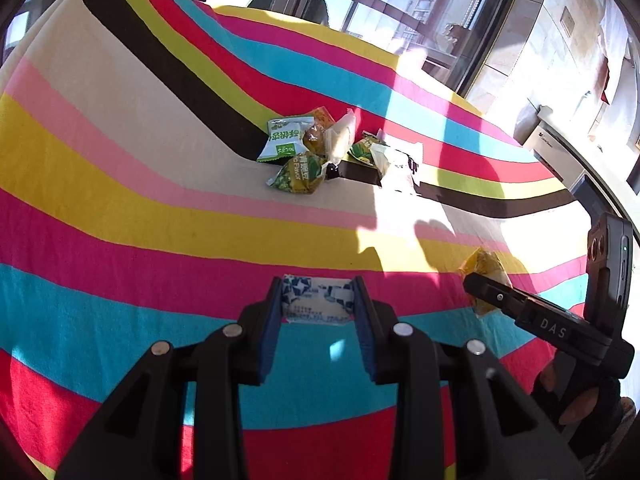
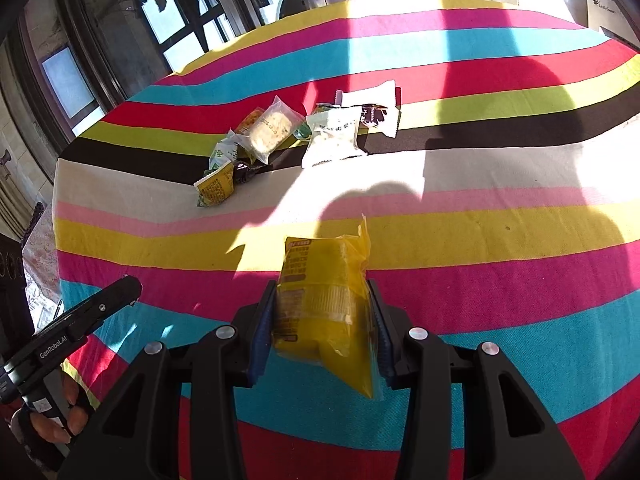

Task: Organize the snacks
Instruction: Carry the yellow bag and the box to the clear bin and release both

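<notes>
My left gripper (image 1: pixel 318 300) is shut on a small blue-and-white snack packet (image 1: pixel 318 298), held above the striped tablecloth (image 1: pixel 120 160). My right gripper (image 2: pixel 322 312) is shut on a yellow snack packet (image 2: pixel 324 304); it also shows at the right of the left wrist view (image 1: pixel 486 276). A pile of snack packets (image 1: pixel 332 148) in green, orange and white wrappers lies mid-table beyond both grippers; it also shows in the right wrist view (image 2: pixel 296 136). The left gripper (image 2: pixel 132 284) appears at the lower left of the right wrist view.
The table is covered by the multicoloured striped cloth (image 2: pixel 480 240), with bright sun patches and shadows. Windows (image 2: pixel 180 20) stand behind the far edge. A white box (image 1: pixel 560 140) sits off the table to the right.
</notes>
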{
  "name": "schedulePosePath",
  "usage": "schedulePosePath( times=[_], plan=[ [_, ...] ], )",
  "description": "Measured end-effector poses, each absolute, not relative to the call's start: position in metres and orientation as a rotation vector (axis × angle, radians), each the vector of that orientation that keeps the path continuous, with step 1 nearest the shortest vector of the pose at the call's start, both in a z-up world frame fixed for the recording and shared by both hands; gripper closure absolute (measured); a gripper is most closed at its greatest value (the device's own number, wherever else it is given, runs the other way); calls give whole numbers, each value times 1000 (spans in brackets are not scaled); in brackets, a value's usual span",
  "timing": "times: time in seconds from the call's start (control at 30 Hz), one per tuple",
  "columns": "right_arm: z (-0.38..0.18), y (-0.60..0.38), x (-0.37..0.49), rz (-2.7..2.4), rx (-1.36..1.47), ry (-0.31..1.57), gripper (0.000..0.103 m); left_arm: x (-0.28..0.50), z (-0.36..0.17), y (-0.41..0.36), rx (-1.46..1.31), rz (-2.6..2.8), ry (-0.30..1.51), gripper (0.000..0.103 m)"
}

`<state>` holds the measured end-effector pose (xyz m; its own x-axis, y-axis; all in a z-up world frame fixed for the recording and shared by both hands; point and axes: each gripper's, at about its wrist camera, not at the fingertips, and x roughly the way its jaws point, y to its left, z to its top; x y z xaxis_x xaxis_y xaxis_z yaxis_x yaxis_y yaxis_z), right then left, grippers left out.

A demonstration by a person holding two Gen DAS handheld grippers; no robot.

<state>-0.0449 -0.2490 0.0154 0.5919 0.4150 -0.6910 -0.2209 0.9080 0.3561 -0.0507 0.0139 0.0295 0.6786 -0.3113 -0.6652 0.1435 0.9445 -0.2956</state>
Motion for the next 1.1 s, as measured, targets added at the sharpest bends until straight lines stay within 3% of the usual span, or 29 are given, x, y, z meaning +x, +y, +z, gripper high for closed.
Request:
schedulePosePath(
  times=[0.53,0.77,0.97,1.0,1.07,1.1],
  plan=[
    [40,-412,-223,146,267,782,61,-146,57,-220,174,-849,797,69],
    [11,-511,-313,-146,322,856,61,-218,43,-341,393,-1190,849,69],
    [-19,-567,-365,-343,394,926,60,-260,19,-399,476,-1343,891,67],
    [-23,-573,-372,-378,403,931,59,-265,16,-404,475,-1376,903,61],
    [-28,-583,-381,-472,396,940,49,-278,13,-409,495,-1408,884,17],
    [-30,-587,-383,-502,392,947,45,-283,14,-408,505,-1415,848,13]
  ],
)
